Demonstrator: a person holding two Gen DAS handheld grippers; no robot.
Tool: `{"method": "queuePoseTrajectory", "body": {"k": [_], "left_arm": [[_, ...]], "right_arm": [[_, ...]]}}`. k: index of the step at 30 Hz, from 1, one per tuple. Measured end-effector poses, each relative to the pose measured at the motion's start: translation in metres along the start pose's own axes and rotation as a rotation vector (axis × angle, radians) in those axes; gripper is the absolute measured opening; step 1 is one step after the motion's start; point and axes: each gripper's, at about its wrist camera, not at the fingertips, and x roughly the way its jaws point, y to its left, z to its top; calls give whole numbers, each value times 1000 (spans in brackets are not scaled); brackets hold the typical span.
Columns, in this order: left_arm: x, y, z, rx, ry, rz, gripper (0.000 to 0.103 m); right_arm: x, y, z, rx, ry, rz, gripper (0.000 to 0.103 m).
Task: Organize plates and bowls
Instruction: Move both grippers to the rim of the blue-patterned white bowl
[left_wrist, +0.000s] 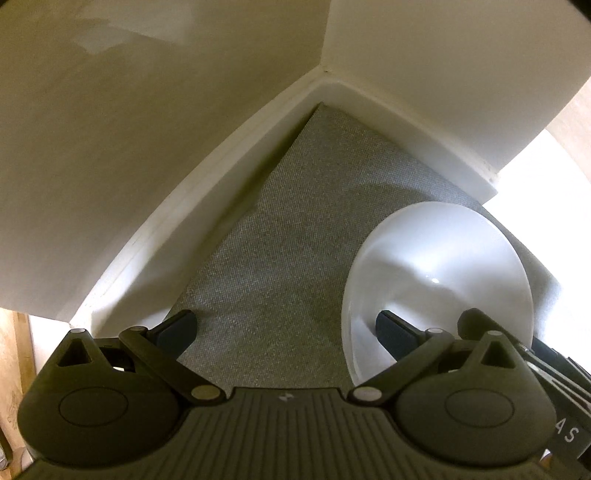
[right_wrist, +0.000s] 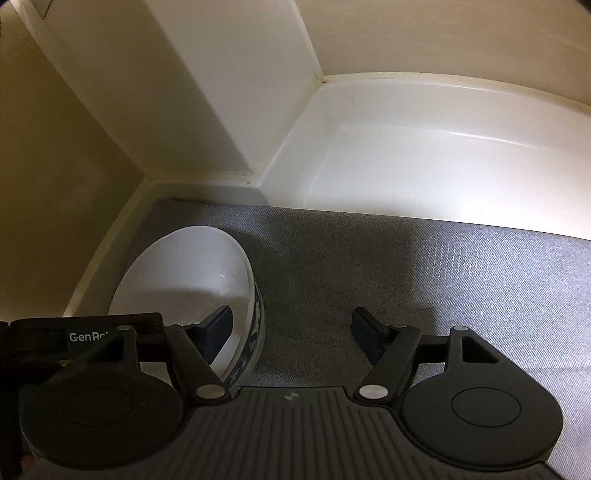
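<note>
The left gripper (left_wrist: 286, 328) is spread wide, and its right finger (left_wrist: 397, 334) pokes down inside the white bowl (left_wrist: 443, 269) while the left finger (left_wrist: 177, 326) hangs over the grey mat (left_wrist: 266, 236). Nothing is pinched in it. The right gripper (right_wrist: 291, 332) is spread wide too, with one finger (right_wrist: 218, 332) inside the bowl (right_wrist: 184, 269) and the other finger (right_wrist: 365, 332) out over the mat (right_wrist: 406, 266), so the bowl's wall sits between them, but I cannot tell if either finger touches it. The bowl stands right way up on the mat, close to the corner of a white cupboard shelf (right_wrist: 406, 158), with a blue pattern on its outside. It looks like the bowl sits in its spot and both grippers are open around it. I think the job now is either to let go cleanly or to nudge the bowl into place. To do it well, lift each finger straight up out of the bowl first, so it does not catch the rim and tip it. If the bowl needs to go further back, push low and slow, because the mat may grab the bottom. Keep the two grippers from bumping each other, since they are very near. I see no plates from here.
</note>
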Motion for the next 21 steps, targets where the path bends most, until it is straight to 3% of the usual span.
{"method": "queuePoseTrajectory", "body": {"k": [21], "left_arm": [[0,3,1,-4,-6,-1,103]], "right_arm": [[1,1,0,-13,-16,-4,74]]}}
